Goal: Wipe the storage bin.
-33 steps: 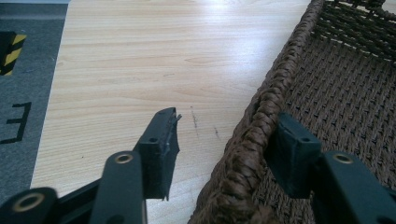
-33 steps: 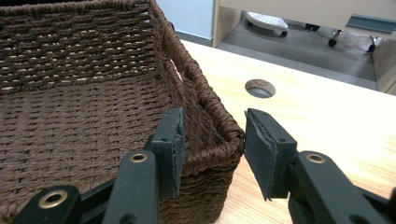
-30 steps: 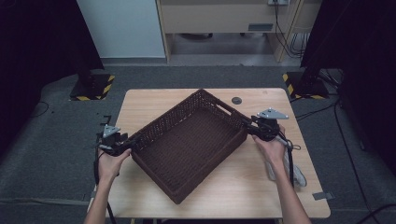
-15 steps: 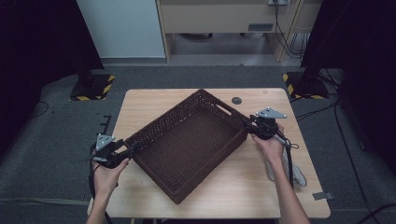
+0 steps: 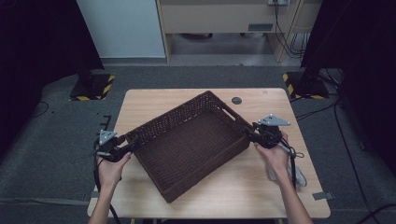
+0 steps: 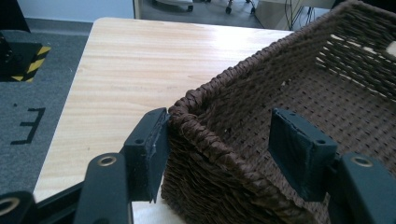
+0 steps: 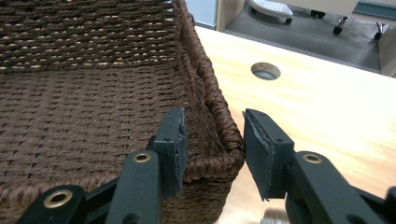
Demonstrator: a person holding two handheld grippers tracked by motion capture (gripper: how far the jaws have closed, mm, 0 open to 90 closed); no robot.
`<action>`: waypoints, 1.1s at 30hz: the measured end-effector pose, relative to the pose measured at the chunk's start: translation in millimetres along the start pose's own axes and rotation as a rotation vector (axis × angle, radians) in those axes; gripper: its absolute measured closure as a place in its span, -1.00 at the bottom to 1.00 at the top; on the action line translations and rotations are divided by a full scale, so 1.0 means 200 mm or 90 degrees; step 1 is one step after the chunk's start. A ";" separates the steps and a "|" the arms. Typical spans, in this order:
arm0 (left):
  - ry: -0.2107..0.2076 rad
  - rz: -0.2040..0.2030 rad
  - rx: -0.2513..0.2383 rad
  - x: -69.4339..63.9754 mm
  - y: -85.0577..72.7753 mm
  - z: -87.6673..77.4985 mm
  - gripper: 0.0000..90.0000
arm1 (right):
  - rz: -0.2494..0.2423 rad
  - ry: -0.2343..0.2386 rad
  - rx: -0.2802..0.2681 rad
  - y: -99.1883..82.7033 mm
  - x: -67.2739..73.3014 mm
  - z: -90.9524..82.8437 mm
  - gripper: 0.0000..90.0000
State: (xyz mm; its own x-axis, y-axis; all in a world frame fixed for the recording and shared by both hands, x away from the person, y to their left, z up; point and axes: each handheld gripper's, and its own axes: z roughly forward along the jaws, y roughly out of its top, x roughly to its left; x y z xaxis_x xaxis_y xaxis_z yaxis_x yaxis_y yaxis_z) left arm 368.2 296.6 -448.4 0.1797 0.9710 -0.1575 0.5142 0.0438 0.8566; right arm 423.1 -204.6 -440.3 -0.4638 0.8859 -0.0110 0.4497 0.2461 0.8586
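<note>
surface (image 5: 261,186) – from up high we see the whole brown wicker basket (image 5: 191,140) sitting skewed on it | left gripper (image 6: 224,149) – close-up: straddles a corner, jaws just closing, inner pad clear, released | right gripper (image 7: 212,149) – straddles opposite corner, opening, unclenched

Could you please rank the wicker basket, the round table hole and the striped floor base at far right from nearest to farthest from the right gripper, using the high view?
1. Wicker basket, corner between the right gripper's jaws.
2. Round table hole, beyond it.
3. Striped floor base, off the table.
</note>
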 end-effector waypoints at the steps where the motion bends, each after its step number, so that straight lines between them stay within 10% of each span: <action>1: 0.001 -0.003 -0.003 -0.01 0.00 -0.01 -0.17 | 0.002 0.004 0.002 0.00 0.00 -0.01 0.32; 11: -0.005 0.022 0.020 -0.13 -0.08 -0.08 -0.22 | -0.005 0.007 -0.028 0.00 -0.04 0.01 0.35; 25: 0.007 0.015 0.009 -0.07 -0.01 0.07 -0.11 | -0.001 0.046 -0.009 -0.07 0.04 -0.10 0.59; 33: -0.008 0.034 0.021 -0.12 -0.05 -0.03 -0.19 | -0.006 0.041 -0.040 -0.06 0.03 -0.09 0.48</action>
State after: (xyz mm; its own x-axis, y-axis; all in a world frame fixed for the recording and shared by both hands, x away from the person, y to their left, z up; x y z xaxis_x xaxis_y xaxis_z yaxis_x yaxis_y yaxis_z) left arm 353.2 274.2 -450.0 0.2175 0.9689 -0.1178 0.5307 -0.0161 0.8474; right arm 402.0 -209.9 -441.9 -0.5163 0.8563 0.0116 0.3971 0.2274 0.8892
